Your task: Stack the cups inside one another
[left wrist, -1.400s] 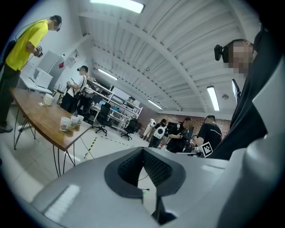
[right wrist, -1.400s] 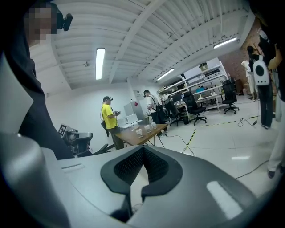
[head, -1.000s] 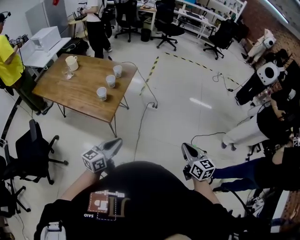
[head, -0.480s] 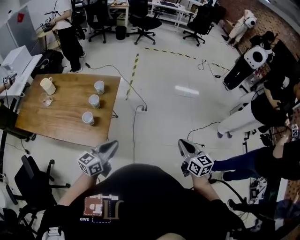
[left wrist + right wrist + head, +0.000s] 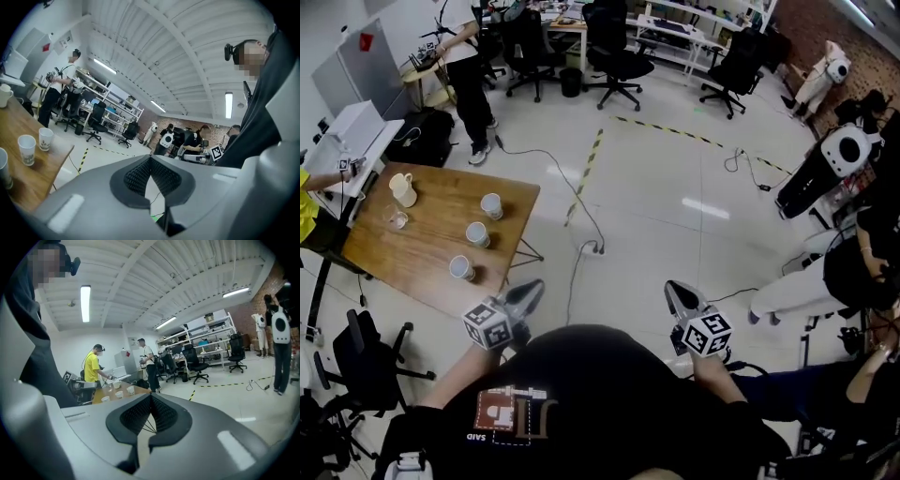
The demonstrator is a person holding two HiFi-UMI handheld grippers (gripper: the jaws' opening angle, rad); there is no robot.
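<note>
Three white paper cups (image 5: 491,205) (image 5: 477,233) (image 5: 461,268) stand apart in a row on the wooden table (image 5: 412,267), upper left in the head view. Both grippers are held in front of the person's body, well away from the table and over the floor. The left gripper (image 5: 525,294) is shut and empty; in its own view the left gripper (image 5: 150,158) points past the table's end, with two cups (image 5: 26,149) (image 5: 45,138) at the far left. The right gripper (image 5: 678,295) is shut and empty too. In the right gripper view (image 5: 151,396) the cups (image 5: 118,393) are small and far off.
A cream jug (image 5: 402,189) and a clear glass (image 5: 397,219) stand at the table's far end. A person in yellow (image 5: 93,369) stands by the table. A black office chair (image 5: 356,361) is near its left corner, and cables (image 5: 581,246) cross the floor. More people and chairs are further back.
The person has walked: the table with its cups has slid down and left in the head view. Both grippers keep their place before the body, still shut.
</note>
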